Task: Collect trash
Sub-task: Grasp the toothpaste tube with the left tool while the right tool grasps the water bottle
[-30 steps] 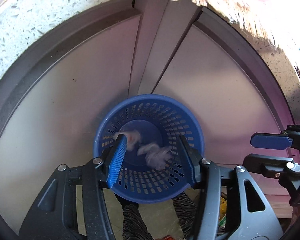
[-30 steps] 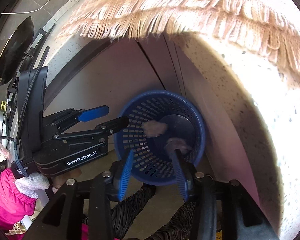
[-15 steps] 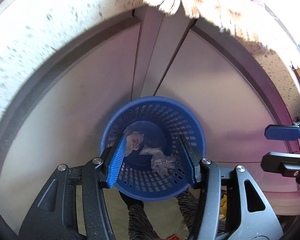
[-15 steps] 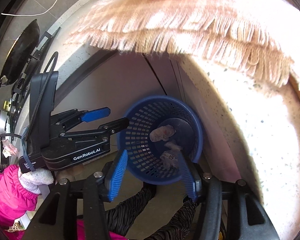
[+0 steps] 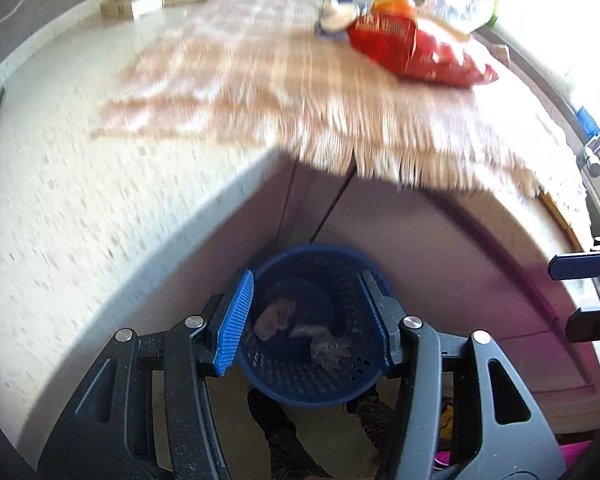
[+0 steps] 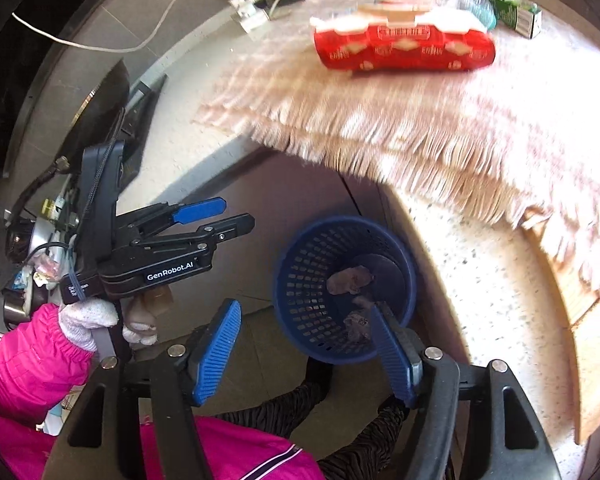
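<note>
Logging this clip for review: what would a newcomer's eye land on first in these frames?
Probably the blue mesh basket on the floor below the counter edge, with crumpled paper scraps lying in its bottom. Next, the bright red snack packet up on the fringed cloth that overhangs the speckled counter. Both tongs, left and right, hang empty above the basket, the right one's jaws opening.

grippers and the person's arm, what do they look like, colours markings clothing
Both grippers are black angular frames with silver bolts and ribbed blue pads. The left gripper carries white "GenRobot.AI" lettering, a black cable and a tall black rear block. The left hand wears a white knit glove below a bright pink sleeve. The right gripper looks alike.
</note>
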Available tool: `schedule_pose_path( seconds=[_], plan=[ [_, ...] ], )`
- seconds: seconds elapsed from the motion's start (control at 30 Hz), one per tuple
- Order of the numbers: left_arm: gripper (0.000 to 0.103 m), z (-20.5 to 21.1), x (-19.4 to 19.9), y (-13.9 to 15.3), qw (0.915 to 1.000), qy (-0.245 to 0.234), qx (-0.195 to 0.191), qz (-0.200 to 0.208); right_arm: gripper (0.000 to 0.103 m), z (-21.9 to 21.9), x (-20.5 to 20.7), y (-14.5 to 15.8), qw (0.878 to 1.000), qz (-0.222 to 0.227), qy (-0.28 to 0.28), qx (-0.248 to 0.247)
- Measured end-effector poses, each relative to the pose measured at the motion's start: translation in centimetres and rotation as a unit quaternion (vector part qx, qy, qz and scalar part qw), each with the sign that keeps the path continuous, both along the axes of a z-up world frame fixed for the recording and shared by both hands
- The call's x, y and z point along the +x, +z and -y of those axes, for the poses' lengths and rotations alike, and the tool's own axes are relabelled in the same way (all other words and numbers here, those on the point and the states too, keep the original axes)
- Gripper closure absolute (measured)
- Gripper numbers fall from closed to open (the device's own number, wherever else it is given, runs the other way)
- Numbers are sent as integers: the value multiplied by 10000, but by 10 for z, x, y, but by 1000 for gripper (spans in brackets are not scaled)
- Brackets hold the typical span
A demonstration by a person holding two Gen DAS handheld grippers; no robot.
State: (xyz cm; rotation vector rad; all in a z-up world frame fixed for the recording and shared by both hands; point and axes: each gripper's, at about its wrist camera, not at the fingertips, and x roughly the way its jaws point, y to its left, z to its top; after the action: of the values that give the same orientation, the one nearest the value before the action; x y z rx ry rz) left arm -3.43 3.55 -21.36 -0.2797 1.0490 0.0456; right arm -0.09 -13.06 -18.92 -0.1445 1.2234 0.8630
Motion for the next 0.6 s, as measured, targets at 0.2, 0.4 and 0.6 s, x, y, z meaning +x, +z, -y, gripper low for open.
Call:
schedule_pose_path(
  seconds=[0.2,0.4,0.6],
  plan=[
    [50,-11,22,35,9988,145,-3,459,30,13,16,49,9983,273,-279,426],
    [50,-20,56,63,9971,184,30,742,26,33,52,87,9922,501,-809,809],
    [50,-25,89,91,9953,205,46,947,17,40,101,111,9828,509,-1412,1075]
  ],
)
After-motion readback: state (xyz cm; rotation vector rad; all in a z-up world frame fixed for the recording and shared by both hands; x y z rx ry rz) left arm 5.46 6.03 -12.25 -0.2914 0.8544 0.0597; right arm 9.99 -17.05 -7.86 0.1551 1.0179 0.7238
